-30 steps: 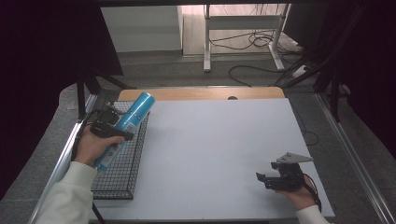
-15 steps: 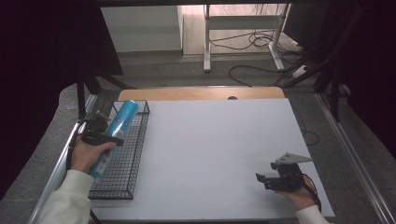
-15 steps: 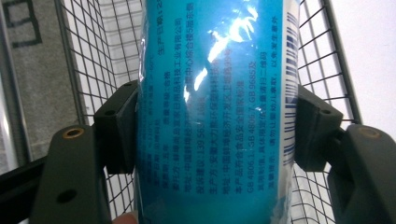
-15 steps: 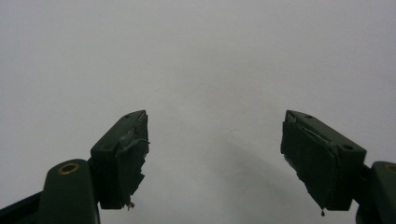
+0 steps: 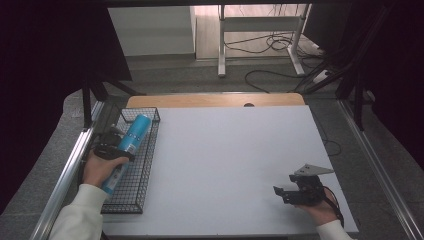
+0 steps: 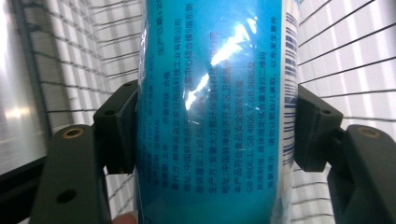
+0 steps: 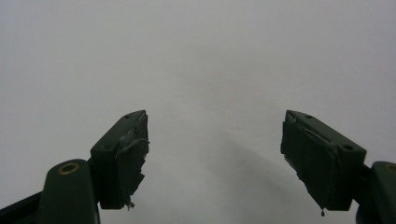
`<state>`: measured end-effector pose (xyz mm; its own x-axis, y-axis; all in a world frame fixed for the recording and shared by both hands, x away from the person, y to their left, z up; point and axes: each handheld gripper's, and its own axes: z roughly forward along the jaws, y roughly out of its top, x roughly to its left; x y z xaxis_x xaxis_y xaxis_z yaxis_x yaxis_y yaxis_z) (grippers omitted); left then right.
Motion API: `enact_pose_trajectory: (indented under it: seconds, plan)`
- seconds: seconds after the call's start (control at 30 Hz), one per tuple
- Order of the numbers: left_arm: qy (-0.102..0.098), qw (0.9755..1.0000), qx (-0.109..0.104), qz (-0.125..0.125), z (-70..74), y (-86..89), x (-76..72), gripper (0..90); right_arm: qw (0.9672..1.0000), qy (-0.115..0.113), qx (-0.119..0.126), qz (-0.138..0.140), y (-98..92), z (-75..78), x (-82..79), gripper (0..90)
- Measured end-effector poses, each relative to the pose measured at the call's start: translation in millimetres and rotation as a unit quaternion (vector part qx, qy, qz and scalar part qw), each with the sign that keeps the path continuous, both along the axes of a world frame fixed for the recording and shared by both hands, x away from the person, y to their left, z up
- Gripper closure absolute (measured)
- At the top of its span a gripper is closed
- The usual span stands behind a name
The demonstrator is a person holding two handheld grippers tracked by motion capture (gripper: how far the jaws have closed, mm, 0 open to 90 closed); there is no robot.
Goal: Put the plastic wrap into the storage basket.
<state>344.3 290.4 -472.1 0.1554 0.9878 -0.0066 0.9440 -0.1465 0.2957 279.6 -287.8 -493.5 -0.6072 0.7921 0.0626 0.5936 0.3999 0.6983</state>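
While left gripper [image 6: 208, 135] clamps blue can [image 5: 128, 148] over wire basket [image 5: 145, 165], right gripper [image 7: 215, 158] fingers gape above white table [image 5: 225, 160].

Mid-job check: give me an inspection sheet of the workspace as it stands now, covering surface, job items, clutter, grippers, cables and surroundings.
Surface: white table top, bare across the middle; wooden strip along the far edge.
Job's things: blue printed bottle, tilted over the black wire basket at the table's left side; whether it touches the basket cannot be told.
Clutter: nothing seen.
Grippers: left gripper shut on the bottle, jaws pressed on both its sides; right gripper open, holding nothing, low over the table near the right front corner.
Cables: black cables on the floor beyond the table.
Surroundings: white metal frame legs at the back, dark curtains on both sides.
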Motion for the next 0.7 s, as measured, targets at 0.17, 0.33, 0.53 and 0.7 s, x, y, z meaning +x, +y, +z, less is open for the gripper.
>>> enact_pose_trajectory:
  seconds: [0.17, 0.33, 0.53, 0.7]
  plan:
    - [-0.030, 0.9995, -0.005, 0.005, 6.3, -6.1, -3.3, 28.1, 1.0000, 0.000, -0.001, -0.001, -0.9, 0.4, 0.3, 24.0]
    - [-0.060, 0.9977, -0.032, -0.004, 24.1, -7.2, -11.0, 19.2, 1.0000, -0.002, -0.001, 0.000, 0.1, 0.4, -0.2, 24.0]
    - [-0.094, 0.9934, -0.061, -0.026, 34.7, -13.7, -25.1, 15.7, 1.0000, -0.006, 0.005, 0.002, 0.5, 3.3, 0.0, 24.0]
    - [-0.114, 0.9886, -0.084, -0.052, 37.9, -19.6, -37.1, 15.4, 0.9999, -0.006, 0.008, 0.007, -0.1, 3.2, 2.3, 24.0]
